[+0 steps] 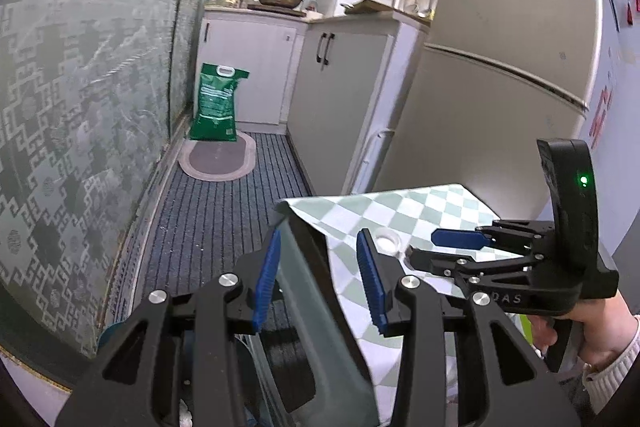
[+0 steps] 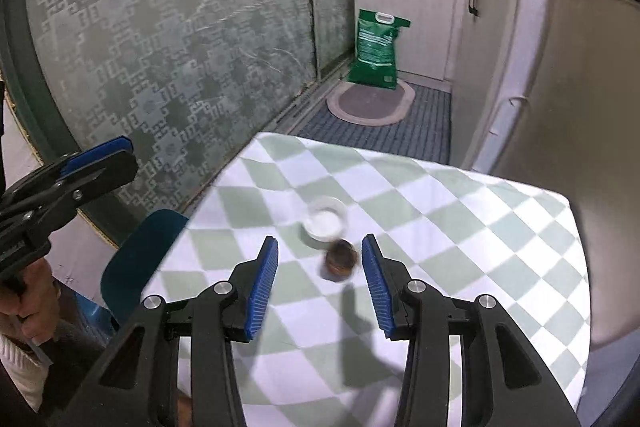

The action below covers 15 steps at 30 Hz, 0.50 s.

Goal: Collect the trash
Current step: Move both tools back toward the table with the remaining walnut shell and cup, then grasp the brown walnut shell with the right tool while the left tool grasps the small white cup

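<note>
A small clear cup with brown residue (image 2: 339, 259) and a white plastic lid or dish (image 2: 326, 219) sit side by side on the green-and-white checked tablecloth (image 2: 460, 227). My right gripper (image 2: 320, 285) is open and empty, hovering just short of the brown cup, which lies between its fingers' line. In the left wrist view the white dish (image 1: 387, 239) shows under the right gripper (image 1: 424, 247). My left gripper (image 1: 318, 277) is open and empty, beyond the table's left edge above a chair; it also shows in the right wrist view (image 2: 100, 163).
A teal chair (image 2: 140, 263) stands at the table's left side. A patterned glass sliding door (image 2: 168, 47) runs along the left. A fridge (image 1: 500, 67) stands right of the table. A green sack (image 1: 218, 103) and oval mat (image 1: 218, 157) lie on the striped floor mat by kitchen cabinets (image 1: 340, 87).
</note>
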{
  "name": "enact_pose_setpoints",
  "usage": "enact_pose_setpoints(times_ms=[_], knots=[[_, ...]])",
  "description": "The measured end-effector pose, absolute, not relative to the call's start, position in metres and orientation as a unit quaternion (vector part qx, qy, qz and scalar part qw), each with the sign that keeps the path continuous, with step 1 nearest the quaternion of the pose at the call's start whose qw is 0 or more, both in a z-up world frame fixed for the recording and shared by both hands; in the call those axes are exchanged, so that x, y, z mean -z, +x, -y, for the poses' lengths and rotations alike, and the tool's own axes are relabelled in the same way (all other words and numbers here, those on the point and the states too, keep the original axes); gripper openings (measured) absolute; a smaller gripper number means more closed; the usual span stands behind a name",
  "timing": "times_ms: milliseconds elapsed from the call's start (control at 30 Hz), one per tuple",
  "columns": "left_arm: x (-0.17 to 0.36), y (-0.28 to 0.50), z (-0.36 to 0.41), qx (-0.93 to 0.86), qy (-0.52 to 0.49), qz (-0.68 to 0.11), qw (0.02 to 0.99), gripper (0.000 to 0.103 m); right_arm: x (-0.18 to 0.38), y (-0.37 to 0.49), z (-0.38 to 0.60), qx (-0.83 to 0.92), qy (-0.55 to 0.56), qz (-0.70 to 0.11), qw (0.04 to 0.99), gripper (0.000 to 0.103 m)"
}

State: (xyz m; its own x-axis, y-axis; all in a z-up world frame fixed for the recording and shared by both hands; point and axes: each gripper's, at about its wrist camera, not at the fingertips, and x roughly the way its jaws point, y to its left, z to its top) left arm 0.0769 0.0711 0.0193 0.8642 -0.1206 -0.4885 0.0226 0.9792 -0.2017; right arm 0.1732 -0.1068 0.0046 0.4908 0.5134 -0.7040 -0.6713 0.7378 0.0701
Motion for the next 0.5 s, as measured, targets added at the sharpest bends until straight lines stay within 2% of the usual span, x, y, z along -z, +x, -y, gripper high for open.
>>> enact_pose_setpoints(times_ms=[433,500], knots=[[-0.007,0.099,-0.035,0.057,-0.071,-0.29,0.953,0.044,0.014,0.185,0.108,-0.338,-0.12,-0.378,0.853,0.044],[-0.006,0.102,-0.03,0.06,-0.069,-0.293,0.952,0.044,0.014,0.186,0.107,-0.336,-0.128,-0.374,0.855,0.04]])
